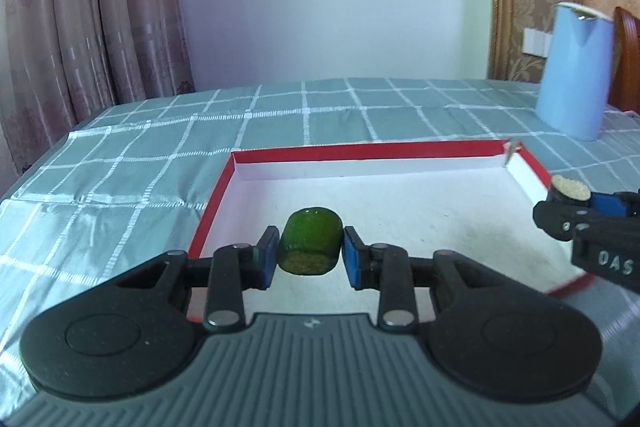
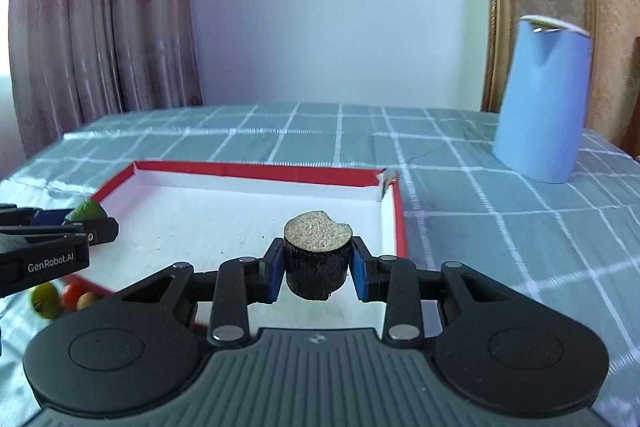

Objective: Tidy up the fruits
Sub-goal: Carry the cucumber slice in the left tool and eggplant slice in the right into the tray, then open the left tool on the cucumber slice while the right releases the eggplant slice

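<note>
A green fruit piece, a stubby cylinder with glossy skin and a grainy cut face turned toward the camera, is pinched between the blue pads of the left gripper and held over the white floor of the red-rimmed box. A dark fruit piece, also a short cylinder, with near-black rough skin and a pale, crumbly cut top, is clamped in the same way by the right gripper, just ahead of its fingers and above the near right part of the box. The box floor ahead of both grippers is seen bare apart from a few specks, so the sorting is judged to be at an early stage: neither piece has yet been set down. More small round fruits, yellow-green, red and tan, are seen on the cloth to the left of the right gripper, outside the box, apparently waiting. The shallow cardboard box lies on a checked teal tablecloth; a smooth light-blue jug stands further ahead to the right.
</note>
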Demonstrator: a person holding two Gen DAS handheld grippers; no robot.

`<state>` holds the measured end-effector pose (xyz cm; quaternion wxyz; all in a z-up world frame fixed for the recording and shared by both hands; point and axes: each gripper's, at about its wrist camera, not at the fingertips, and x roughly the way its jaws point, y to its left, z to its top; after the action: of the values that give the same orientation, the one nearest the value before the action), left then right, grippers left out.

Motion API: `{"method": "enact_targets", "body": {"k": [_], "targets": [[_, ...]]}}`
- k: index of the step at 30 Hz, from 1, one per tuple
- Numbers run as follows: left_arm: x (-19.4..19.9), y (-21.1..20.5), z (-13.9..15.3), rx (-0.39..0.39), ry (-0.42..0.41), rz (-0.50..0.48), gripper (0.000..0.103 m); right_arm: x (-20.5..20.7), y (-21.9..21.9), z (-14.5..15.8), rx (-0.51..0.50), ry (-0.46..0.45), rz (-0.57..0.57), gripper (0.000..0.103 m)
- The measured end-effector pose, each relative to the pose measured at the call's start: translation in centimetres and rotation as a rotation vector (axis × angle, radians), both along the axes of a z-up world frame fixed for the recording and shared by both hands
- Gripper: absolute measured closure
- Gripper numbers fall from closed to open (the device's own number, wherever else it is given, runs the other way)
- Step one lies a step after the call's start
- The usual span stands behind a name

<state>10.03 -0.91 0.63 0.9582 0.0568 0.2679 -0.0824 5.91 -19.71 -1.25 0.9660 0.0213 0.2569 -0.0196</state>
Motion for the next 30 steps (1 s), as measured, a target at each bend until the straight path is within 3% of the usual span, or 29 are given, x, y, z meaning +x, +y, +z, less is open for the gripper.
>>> {"method": "enact_targets", "body": {"k": [10, 20, 24, 30], "targets": [[5.5, -0.8, -1.9, 0.020, 0.068, 0.074, 0.072, 6.1, 0.4, -2.3, -0.009, 0.119, -0.032, 0.070], [7.1, 0.2, -2.7, -0.008, 0.108, 0.107, 0.071, 7.2, 1.2, -2.7, -0.042, 0.118, -0.036, 0.070], [6.9, -0.2, -2.9, 0.024, 0.085, 0.110, 0.067, 7.4, 0.8, -2.7, -0.022, 0.119, -0.040, 0.069], [6.9, 0.1, -3.1, 0.029, 0.077, 0.139, 0.051, 7.4, 0.8, -2.8, -0.020, 0.126, -0.036, 0.066]]}}
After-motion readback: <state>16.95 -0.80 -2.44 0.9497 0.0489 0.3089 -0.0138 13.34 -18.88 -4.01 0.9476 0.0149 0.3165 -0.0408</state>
